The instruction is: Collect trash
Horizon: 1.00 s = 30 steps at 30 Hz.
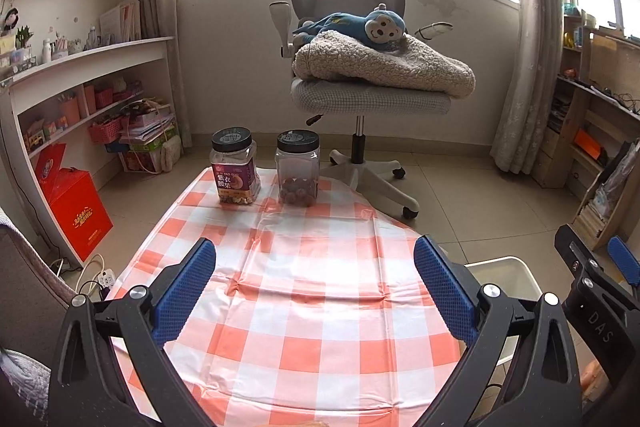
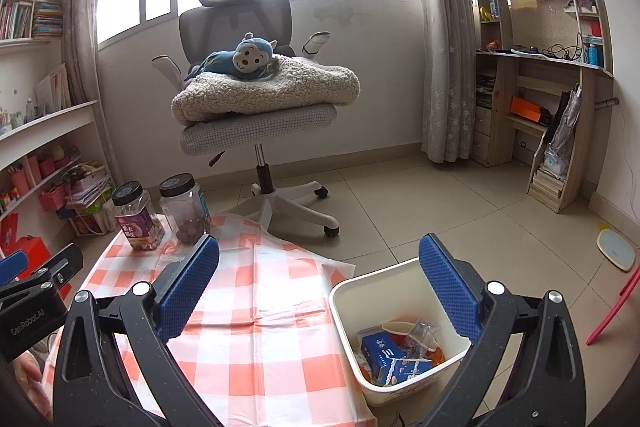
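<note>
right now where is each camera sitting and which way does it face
Left wrist: on the left gripper, facing along the orange-and-white checked tablecloth toward two black-lidded clear jars; own blue-padded fingers spread, right gripper at the edge.
Right wrist: on the right gripper, above the white plastic bin of trash.
Shared: tablecloth, jars, grey office chair.

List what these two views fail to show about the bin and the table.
- Bin: left wrist view shows only rim, contents hidden by the left gripper.
- Bin bottom: right wrist view, partly covered by the right gripper.
- Tablecloth near edge: cut off by frame bottom.
</note>
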Available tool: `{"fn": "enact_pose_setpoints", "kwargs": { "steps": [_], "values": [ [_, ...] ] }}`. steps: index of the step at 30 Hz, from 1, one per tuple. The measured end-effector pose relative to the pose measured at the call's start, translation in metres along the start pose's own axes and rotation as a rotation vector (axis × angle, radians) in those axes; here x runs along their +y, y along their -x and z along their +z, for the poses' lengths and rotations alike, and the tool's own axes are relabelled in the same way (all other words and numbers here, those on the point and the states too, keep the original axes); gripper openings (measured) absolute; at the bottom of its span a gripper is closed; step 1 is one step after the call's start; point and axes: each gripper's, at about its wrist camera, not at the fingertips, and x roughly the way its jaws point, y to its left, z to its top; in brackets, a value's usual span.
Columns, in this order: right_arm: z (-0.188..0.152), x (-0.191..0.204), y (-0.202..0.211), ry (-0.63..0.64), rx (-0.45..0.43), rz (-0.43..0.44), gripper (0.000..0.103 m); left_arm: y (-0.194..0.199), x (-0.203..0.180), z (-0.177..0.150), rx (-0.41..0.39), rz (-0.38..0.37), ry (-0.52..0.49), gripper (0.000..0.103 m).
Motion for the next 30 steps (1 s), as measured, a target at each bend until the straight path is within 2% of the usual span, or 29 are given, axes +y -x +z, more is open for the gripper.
{"fn": "enact_pose_setpoints", "kwargs": {
  "steps": [9,23,30],
  "values": [
    [-0.003,0.02,-0.009,0.024,0.023,0.02,0.096,-0.006,0.008,-0.005,0.0,0.011,-0.022,0.095],
    [-0.004,0.02,-0.011,0.021,0.024,0.008,0.096,-0.003,0.003,-0.005,-0.02,0.012,-0.028,0.094],
    [-0.003,0.014,-0.01,0.016,0.025,-0.007,0.096,-0.001,-0.002,-0.001,-0.014,-0.028,-0.002,0.096]
  ]
}}
